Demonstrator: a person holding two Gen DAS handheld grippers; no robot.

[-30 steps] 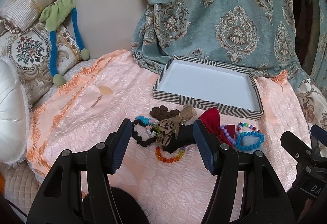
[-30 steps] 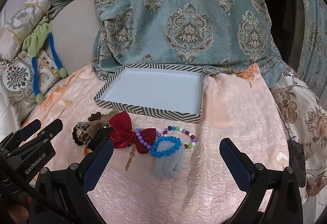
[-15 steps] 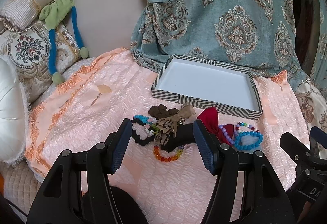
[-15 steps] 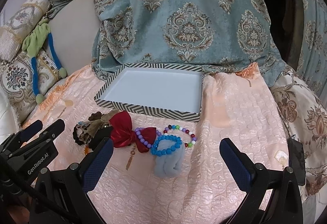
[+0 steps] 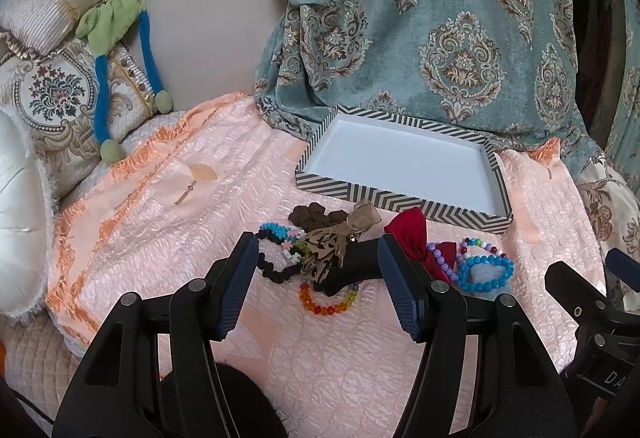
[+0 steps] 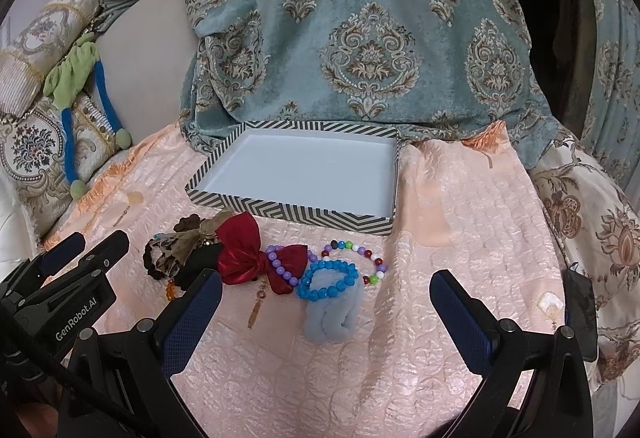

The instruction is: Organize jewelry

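Observation:
A shallow striped box (image 5: pixel 402 194) (image 6: pixel 304 212) with an empty white inside lies on the peach quilt. In front of it is a heap of jewelry: a red bow (image 6: pixel 242 252) (image 5: pixel 412 234), a blue bead bracelet (image 6: pixel 328 280) (image 5: pixel 486 270), a multicoloured bead bracelet (image 6: pixel 354 258), a rainbow bracelet (image 5: pixel 330 300), a brown bow (image 5: pixel 336 240) and a black scrunchie (image 5: pixel 276 270). My left gripper (image 5: pixel 316 286) is open just before the heap. My right gripper (image 6: pixel 326 322) is open wide near the blue bracelet and a pale blue scrunchie (image 6: pixel 332 314).
A teal patterned curtain (image 6: pixel 360 38) hangs behind the box. Embroidered cushions (image 5: pixel 52 98) and a green and blue cloth toy (image 5: pixel 116 38) lie at the left. The quilt (image 6: pixel 460 222) drops off at its right edge and front edge.
Both views have shifted only slightly; the heap sits a touch further from the left gripper. Nothing was picked up or released.

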